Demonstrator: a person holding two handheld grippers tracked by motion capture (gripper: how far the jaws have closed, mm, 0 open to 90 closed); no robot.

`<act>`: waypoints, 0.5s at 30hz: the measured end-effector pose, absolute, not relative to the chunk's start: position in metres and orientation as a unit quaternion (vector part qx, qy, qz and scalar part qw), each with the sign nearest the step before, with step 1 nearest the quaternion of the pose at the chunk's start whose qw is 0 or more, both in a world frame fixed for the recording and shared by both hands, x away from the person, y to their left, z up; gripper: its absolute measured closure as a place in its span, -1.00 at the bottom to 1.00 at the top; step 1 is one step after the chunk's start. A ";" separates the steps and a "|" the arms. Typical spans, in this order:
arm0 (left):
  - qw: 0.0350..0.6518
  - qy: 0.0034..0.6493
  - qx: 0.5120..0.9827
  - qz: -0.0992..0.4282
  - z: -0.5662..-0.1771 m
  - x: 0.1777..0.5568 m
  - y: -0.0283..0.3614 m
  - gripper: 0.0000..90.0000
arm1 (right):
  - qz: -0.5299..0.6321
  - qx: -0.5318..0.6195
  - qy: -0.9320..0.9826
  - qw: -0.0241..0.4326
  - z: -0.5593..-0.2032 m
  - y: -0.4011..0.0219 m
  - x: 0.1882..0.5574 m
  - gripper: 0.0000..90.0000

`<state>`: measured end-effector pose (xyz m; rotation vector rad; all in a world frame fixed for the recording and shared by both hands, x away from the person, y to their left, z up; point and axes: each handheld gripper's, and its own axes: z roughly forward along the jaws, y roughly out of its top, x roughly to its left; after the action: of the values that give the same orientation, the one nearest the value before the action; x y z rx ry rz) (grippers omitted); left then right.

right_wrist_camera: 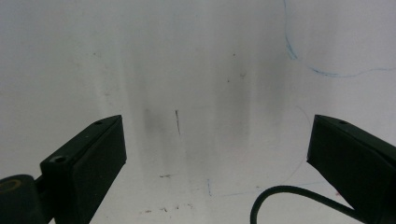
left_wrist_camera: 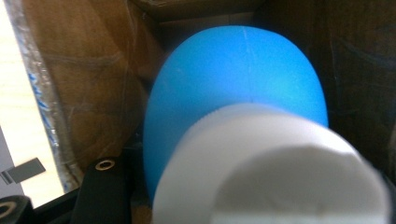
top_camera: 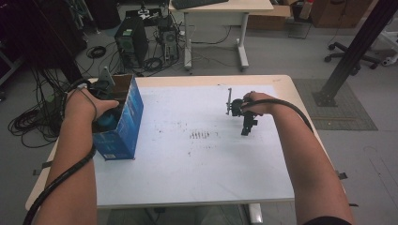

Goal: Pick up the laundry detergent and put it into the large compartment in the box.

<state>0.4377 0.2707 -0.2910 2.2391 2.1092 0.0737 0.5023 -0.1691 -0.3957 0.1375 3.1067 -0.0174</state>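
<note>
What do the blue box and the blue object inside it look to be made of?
Blue box: cardboard, judging by the plain brown inner walls; printed, slightly glossy blue outside. Blue object: likely plastic, smooth and matte with a faint seam; its white ribbed cap also looks plastic.

**Dim room, soft and blurry close-ups**

The high view is a bit dark and grainy. The white table top point(top_camera: 197, 159) is the brightest part, and the floor at the far left is nearly black. Straight lines bend a little near the edges. In the left gripper view the blue thing point(left_wrist_camera: 233, 79) and its white cap point(left_wrist_camera: 271, 172) are very close and fuzzy, and the brown box wall point(left_wrist_camera: 93, 93) is shady. In the right gripper view the white sheet point(right_wrist_camera: 196, 56) looks grey, with soft dark stripes of shadow
</note>
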 end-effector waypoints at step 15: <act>0.032 0.685 0.728 0.028 -0.292 0.434 0.268 -0.13 | -0.002 0.049 0.999 0.021 -0.390 -0.174 0.500 -0.90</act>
<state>0.4343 0.2681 -0.2923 2.2402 2.1080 0.0870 0.4999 -0.1742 -0.3898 0.1521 3.0967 -0.0059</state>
